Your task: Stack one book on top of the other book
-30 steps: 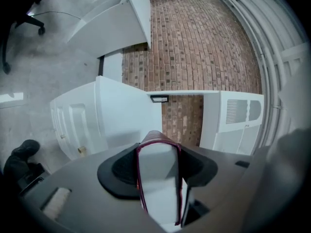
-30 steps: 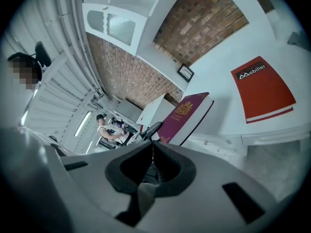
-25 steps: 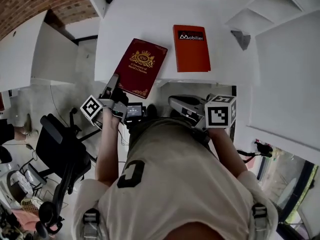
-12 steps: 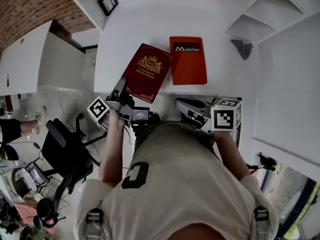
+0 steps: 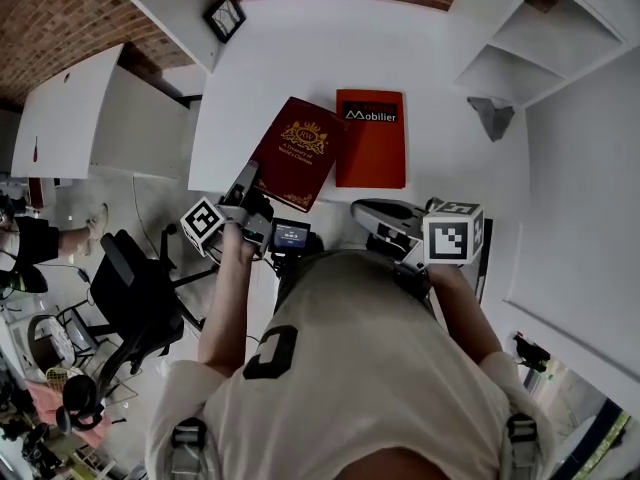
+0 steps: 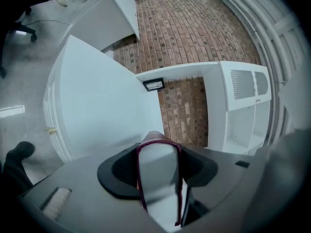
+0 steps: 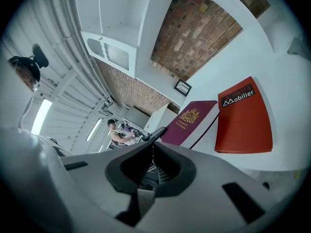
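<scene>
A maroon book point(image 5: 300, 148) with a gold crest is held at its near left corner by my left gripper point(image 5: 243, 180), which is shut on it. In the left gripper view the book's page edge point(image 6: 158, 178) fills the gap between the jaws. The book hangs tilted over the white table point(image 5: 300, 58); its right corner meets the left edge of the orange book point(image 5: 372, 138), which lies flat. My right gripper point(image 5: 362, 208) hovers just off the table's near edge below the orange book, its jaws together and empty. The right gripper view shows both the maroon book point(image 7: 189, 120) and the orange book point(image 7: 243, 118).
A small framed picture point(image 5: 224, 15) stands at the table's far left corner. A grey wedge-shaped object point(image 5: 490, 113) sits at the right, next to white shelves point(image 5: 520, 38). An office chair point(image 5: 130, 298) stands on the floor to the left. A brick wall runs behind.
The maroon book has moved right in my left gripper until it meets the orange book. Both grippers have come closer to the table edge.
</scene>
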Motion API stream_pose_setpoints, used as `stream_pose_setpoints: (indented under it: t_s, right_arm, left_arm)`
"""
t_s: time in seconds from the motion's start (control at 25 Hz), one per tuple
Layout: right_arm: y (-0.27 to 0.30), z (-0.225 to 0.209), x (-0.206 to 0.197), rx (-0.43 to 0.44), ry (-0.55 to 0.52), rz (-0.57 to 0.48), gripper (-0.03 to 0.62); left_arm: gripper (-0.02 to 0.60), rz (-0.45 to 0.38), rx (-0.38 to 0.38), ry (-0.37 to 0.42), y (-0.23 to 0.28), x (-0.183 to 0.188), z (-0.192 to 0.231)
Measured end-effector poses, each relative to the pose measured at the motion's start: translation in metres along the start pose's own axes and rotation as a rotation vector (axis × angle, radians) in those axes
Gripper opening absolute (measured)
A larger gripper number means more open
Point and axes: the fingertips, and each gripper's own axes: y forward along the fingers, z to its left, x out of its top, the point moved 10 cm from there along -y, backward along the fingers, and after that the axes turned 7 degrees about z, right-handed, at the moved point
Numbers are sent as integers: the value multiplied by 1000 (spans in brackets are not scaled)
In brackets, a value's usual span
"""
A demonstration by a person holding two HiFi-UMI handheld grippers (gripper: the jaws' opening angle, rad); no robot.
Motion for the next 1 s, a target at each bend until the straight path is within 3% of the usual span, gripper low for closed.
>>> stream_pose_setpoints:
  t_s: [0.44, 0.8, 1.0]
  right_arm:
    - [-51, -31, 11, 23, 15, 2, 6]
    - [-63, -49, 10, 76, 16, 64, 5]
    - [-68, -52, 10, 81, 31, 58, 6]
  left_arm:
    - [213, -61, 52, 33, 38, -41, 1]
    - [215, -126, 71, 39, 56, -76, 12]
    - [218, -71, 85, 10, 58, -92, 23]
